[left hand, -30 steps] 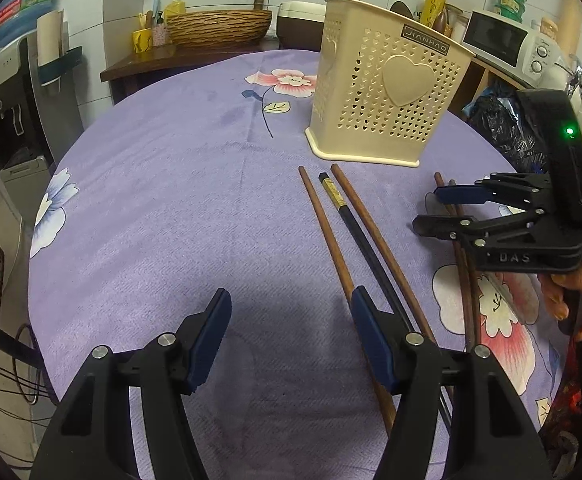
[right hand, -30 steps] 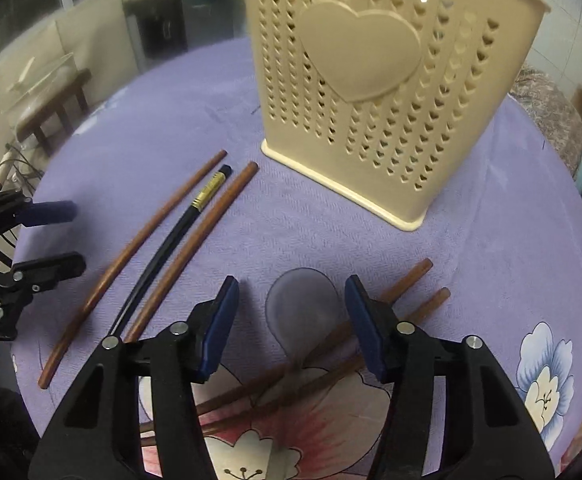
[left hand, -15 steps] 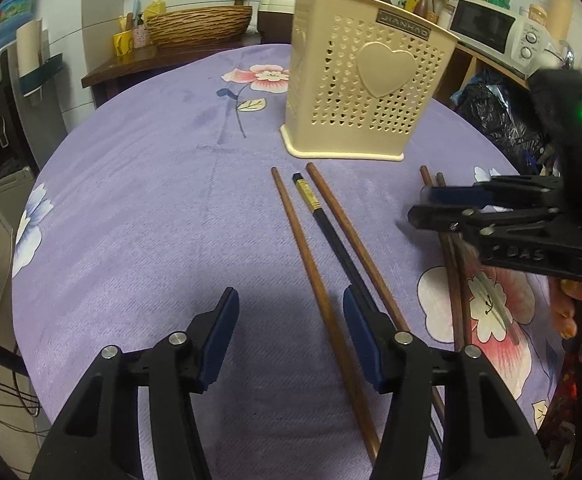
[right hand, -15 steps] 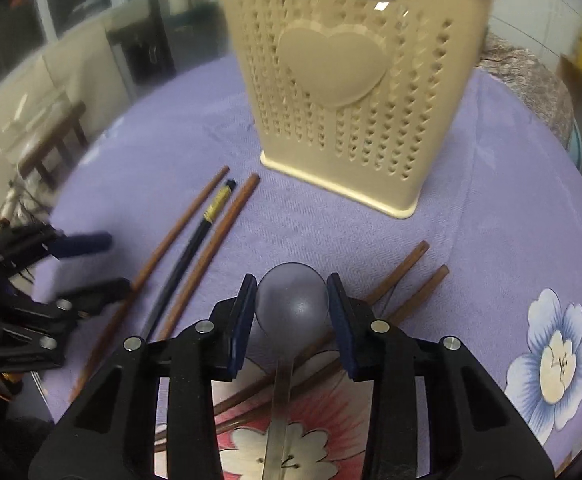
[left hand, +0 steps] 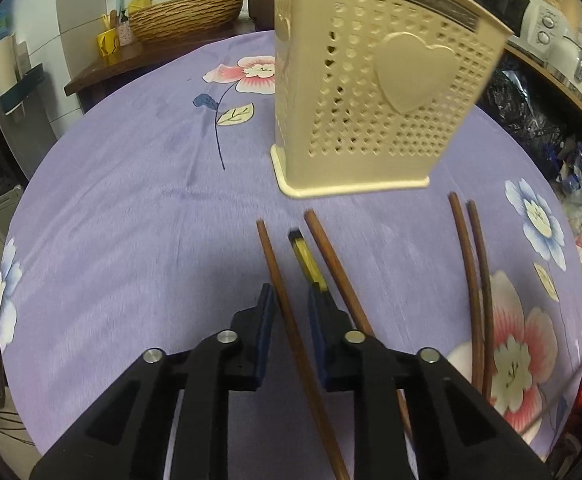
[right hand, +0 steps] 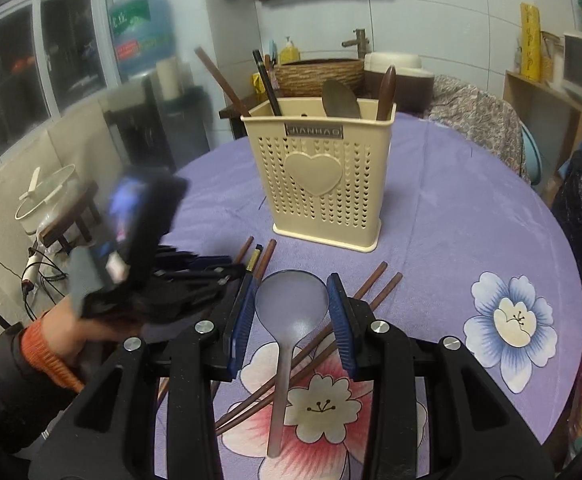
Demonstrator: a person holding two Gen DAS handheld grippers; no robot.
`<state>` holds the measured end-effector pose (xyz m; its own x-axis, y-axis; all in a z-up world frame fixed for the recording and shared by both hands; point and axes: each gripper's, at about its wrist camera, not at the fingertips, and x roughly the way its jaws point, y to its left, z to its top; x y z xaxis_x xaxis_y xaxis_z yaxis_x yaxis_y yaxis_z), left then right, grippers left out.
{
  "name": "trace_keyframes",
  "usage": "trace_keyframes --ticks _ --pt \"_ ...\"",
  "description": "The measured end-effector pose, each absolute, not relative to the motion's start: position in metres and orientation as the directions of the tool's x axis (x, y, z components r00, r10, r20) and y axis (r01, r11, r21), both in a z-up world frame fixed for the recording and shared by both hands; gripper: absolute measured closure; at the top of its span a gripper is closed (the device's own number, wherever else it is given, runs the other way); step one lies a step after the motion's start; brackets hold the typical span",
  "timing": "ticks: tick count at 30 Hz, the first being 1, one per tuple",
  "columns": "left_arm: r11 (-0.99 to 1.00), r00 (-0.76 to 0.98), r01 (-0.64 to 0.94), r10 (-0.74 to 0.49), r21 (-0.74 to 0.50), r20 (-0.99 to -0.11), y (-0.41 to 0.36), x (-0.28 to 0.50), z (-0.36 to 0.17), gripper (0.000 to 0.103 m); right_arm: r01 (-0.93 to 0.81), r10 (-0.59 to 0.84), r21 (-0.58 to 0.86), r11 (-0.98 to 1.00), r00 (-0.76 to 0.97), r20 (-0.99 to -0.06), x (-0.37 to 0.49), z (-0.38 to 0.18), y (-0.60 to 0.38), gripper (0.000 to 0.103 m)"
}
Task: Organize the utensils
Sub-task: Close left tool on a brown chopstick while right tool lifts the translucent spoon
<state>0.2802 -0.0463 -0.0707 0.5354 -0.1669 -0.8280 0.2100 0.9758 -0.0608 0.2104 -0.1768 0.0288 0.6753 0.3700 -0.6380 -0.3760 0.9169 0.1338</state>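
While left fingers (left hand: 289,310) straddle a round wooden chopstick (left hand: 291,320); right fingers (right hand: 291,312) pinch a translucent spoon (right hand: 289,308).

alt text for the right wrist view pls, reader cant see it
The right gripper grips a translucent grey spoon by its bowl above a purple floral tablecloth. Ahead stands a cream perforated utensil holder, with brown chopsticks lying before it.

On the worktop (right hand: 451,208) the utensil holder (right hand: 327,184) stands behind three chopsticks (left hand: 323,256) lying side by side; two more chopsticks (left hand: 471,272) lie to their right. A spoon (right hand: 291,304) sits between the right tool's (right hand: 291,312) fingers.
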Motion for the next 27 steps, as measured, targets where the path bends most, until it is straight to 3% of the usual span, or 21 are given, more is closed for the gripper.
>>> trace_keyframes --ticks 2,8,15,21,27 --pt "0.977 0.527 0.201 -0.164 -0.066 -0.834 -0.047 0.290 -0.071 0.094 -0.374 0.377 0.143 0.916 0.684 -0.625 0.204 0.035 -0.177 0.066" --pt "0.977 0.526 0.204 -0.158 -0.056 -0.836 -0.051 0.299 -0.070 0.096 -0.351 0.374 0.162 0.922 0.698 -0.611 0.191 0.037 -0.184 0.066" --pt "0.971 0.567 0.195 -0.224 -0.135 -0.793 -0.041 0.283 -0.056 0.096 -0.330 0.376 0.191 0.925 0.707 -0.599 0.187 0.034 -0.193 0.066" --pt "0.940 0.693 0.230 -0.341 -0.254 -0.635 -0.012 0.225 0.011 0.096 -0.309 0.365 0.198 0.930 0.727 -0.582 0.178 0.035 -0.201 0.066" --pt "0.935 0.821 0.263 -0.347 -0.240 -0.454 0.014 0.151 0.071 0.096 -0.283 0.346 0.199 0.938 0.748 -0.566 0.167 0.034 -0.210 0.066"
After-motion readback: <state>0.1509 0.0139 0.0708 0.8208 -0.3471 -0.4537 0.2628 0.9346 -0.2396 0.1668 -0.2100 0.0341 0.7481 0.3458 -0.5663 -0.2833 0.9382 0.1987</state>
